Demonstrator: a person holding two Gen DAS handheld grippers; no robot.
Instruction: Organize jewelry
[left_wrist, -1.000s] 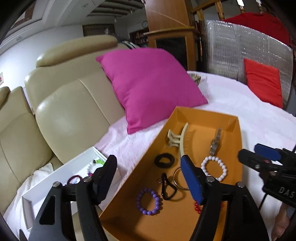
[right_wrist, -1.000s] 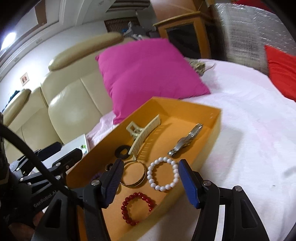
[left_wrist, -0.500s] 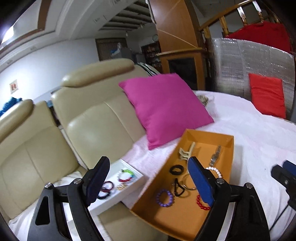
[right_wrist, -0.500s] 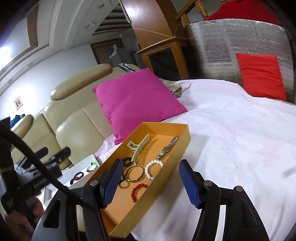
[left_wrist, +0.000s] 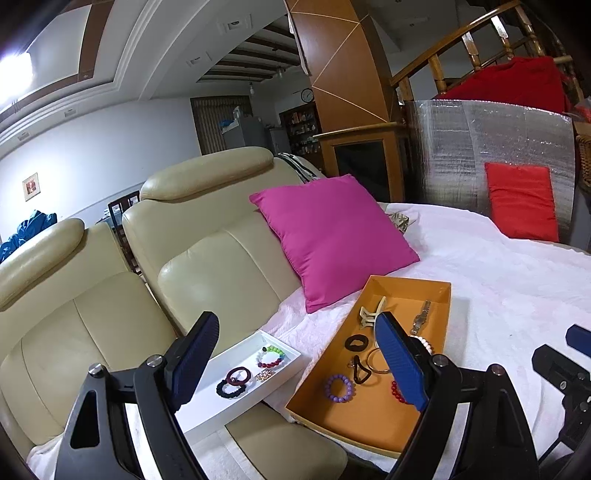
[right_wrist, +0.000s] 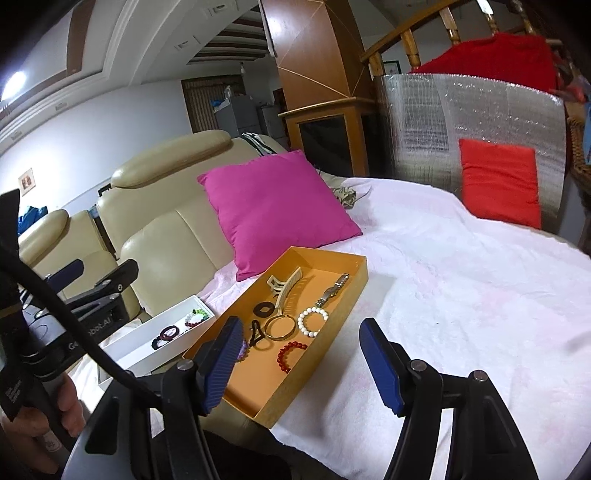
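Observation:
An orange tray (left_wrist: 406, 291) on the white-covered bed holds a cream hair claw (left_wrist: 369, 314), a watch (left_wrist: 421, 321), a gold bangle (right_wrist: 280, 326), and white (right_wrist: 313, 322), red (right_wrist: 290, 354) and purple (left_wrist: 339, 387) bead bracelets. Left of it, a white tray (left_wrist: 236, 406) holds a multicoloured bracelet (left_wrist: 271, 356) and dark bracelets (left_wrist: 232, 382). My left gripper (left_wrist: 297, 362) hovers open, well back from both trays, nothing between its blue pads. My right gripper (right_wrist: 303, 363) is open too, above the orange tray's (right_wrist: 325, 354) near right corner, holding nothing.
A pink cushion (left_wrist: 332, 240) leans on the beige leather sofa (left_wrist: 221, 266) just behind the orange tray. A red cushion (left_wrist: 521, 199) rests against a silver foil panel at the back right. White bedding (right_wrist: 461, 295) stretches to the right. A hand (right_wrist: 55, 413) grips the left tool.
Both grippers have pulled back and risen away from the orange tray, so it looks smaller and the white tray is in full view. The left jaws stand a little wider.

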